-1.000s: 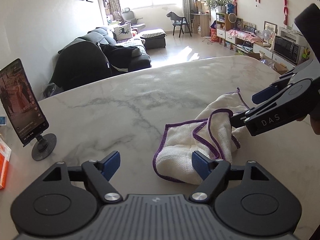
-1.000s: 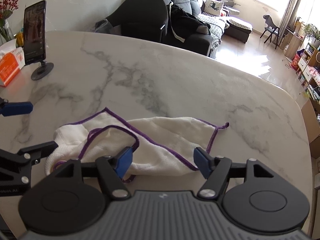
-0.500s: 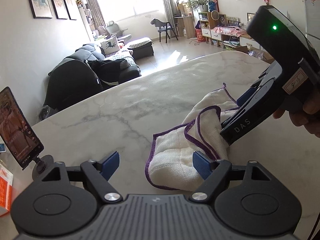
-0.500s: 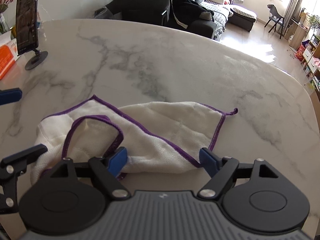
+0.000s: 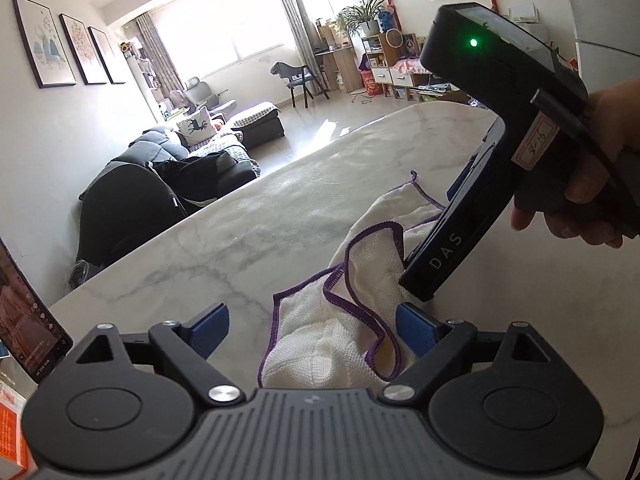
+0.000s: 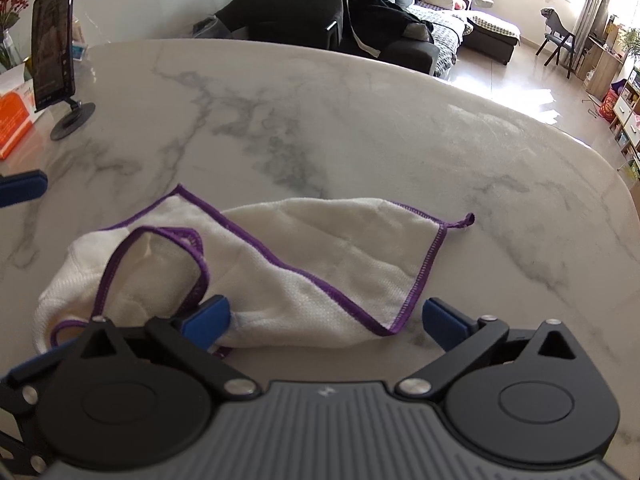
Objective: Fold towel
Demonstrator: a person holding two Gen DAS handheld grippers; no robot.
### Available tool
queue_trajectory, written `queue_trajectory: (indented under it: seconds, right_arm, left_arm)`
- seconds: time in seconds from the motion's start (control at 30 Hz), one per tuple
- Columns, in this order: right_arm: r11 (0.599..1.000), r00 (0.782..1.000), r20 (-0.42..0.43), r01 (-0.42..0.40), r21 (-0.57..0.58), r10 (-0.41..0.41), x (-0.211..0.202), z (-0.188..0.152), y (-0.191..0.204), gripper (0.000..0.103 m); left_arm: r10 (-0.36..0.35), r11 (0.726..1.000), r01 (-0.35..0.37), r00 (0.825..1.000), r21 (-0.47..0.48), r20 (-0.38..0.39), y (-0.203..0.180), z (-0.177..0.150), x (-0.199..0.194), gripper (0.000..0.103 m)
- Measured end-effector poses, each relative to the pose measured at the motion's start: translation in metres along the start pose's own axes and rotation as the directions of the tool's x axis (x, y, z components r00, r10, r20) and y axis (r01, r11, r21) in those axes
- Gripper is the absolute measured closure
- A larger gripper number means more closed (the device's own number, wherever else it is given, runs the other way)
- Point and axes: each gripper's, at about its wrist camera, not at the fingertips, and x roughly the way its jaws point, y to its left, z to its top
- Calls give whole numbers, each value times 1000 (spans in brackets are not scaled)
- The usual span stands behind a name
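The crumpled white towel with purple hem lies on the white marble table, long axis across the right wrist view, loop corner pointing right. The left gripper and the right gripper are both wide open, holding nothing.

We are seeing bright daylight pouring in from window, blowing out to white. Glare is streaking across marble surface and floor. Fisheye is bending walls, darkening corners. Towel is casting soft shadow; focus is staying mostly sharp.
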Motion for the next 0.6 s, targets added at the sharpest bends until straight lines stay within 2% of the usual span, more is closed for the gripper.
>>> queue_trajectory:
  seconds: [0.2,0.33,0.4,0.43,0.5,0.6]
  right_arm:
    - [1000,1000,5,-17,5,17,5,1,-6,0]
    - [1000,999,19,-28,-12,28,2,5,-5,0]
    - [999,999,31,-36,-22,37,-2,7,-4,0]
    - [999,999,36,-40,-27,41,-4,7,-3,0]
    - [998,998,47,-48,-37,50,-8,9,-3,0]
    - [997,996,63,-60,-51,63,-14,11,-1,0]
  left_arm:
    - [-60,997,57,996,-50,-59,6,0,11,12]
    - [-91,992,86,995,-90,-48,12,0,10,14]
    - [-114,988,108,993,-111,-45,15,-1,9,24]
    - [-124,985,117,991,-123,-49,17,-1,10,35]
    - [-143,980,133,988,-148,-58,19,-3,10,43]
    - [-181,971,169,982,-167,-60,23,-5,11,62]
